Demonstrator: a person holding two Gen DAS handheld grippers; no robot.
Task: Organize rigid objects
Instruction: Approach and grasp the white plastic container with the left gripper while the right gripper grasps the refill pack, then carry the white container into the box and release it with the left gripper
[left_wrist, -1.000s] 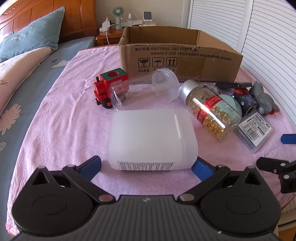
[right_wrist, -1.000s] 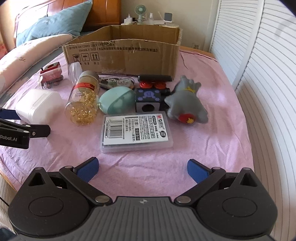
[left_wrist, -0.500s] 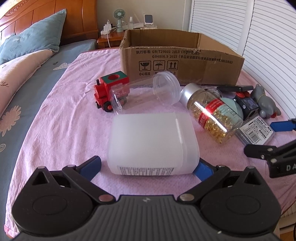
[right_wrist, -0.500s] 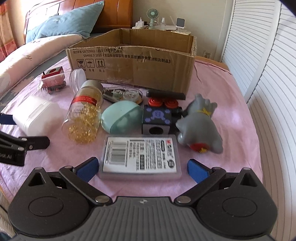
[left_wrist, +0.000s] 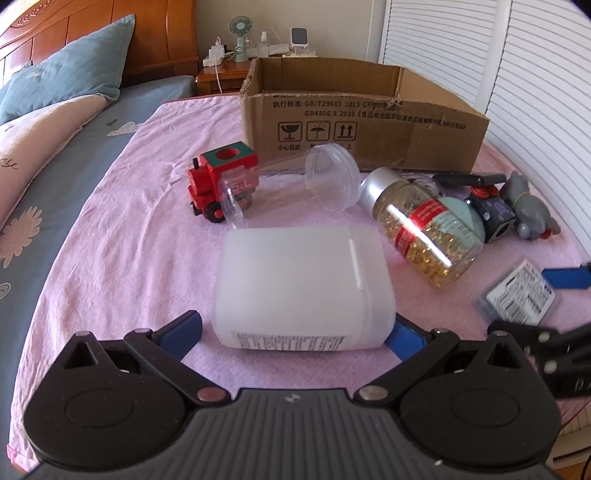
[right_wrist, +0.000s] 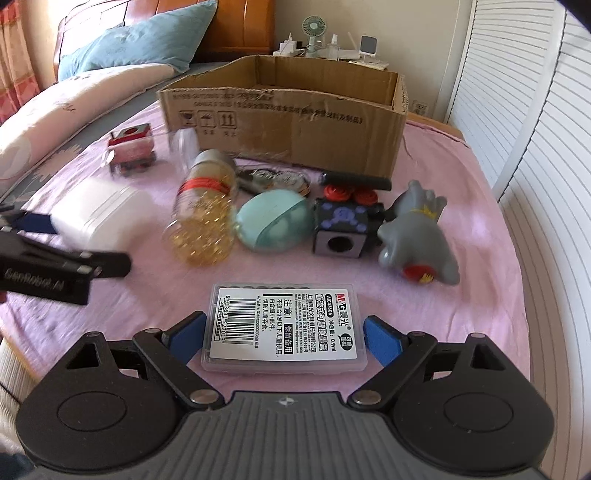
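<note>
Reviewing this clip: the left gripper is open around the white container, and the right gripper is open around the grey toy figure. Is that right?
Partly. The left gripper is open around the white container, but the right gripper is open around the clear labelled case, not the grey toy figure, which lies farther off to the right. The right wrist view shows this.

My right gripper (right_wrist: 282, 334) moved forward over the pink sheet, its blue fingers (right_wrist: 186, 334) now flanking the clear labelled case (right_wrist: 282, 328) that earlier lay well ahead, same gripper's arm swung closer beside my left one, case edging rightward there.
</note>
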